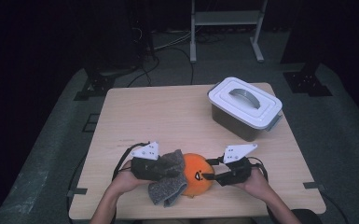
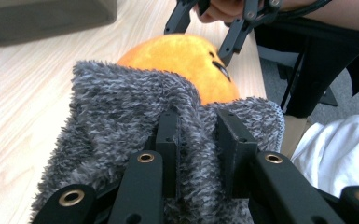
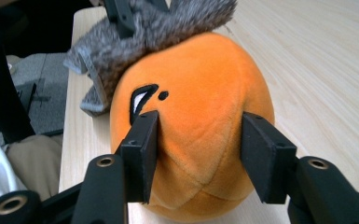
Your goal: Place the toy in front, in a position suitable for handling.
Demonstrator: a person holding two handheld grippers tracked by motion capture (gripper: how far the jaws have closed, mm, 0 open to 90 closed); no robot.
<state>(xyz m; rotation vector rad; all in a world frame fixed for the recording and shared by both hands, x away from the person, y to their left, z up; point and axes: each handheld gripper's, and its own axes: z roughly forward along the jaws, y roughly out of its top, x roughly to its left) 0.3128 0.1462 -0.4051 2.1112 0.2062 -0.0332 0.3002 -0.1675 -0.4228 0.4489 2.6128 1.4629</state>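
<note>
A light wooden table (image 1: 168, 112) seen from above. Near its front edge lies a round orange plush toy with a black embroidered eye (image 1: 196, 176), partly covered on its left by a fuzzy grey knitted cloth (image 1: 167, 182). The left gripper (image 1: 161, 169), held in the person's left hand (image 1: 123, 181), has its jaws clamped tight on a fold of the cloth; its own view shows the fabric pinched between the black pads (image 2: 170, 135). The right gripper (image 1: 209, 176) reaches in from the right, its jaws on either side of the toy with both pads (image 3: 142, 140) pressing into the plush. Farther back on the right stands a grey plastic box with a white handled lid (image 1: 245, 108), well apart from the toy
</note>
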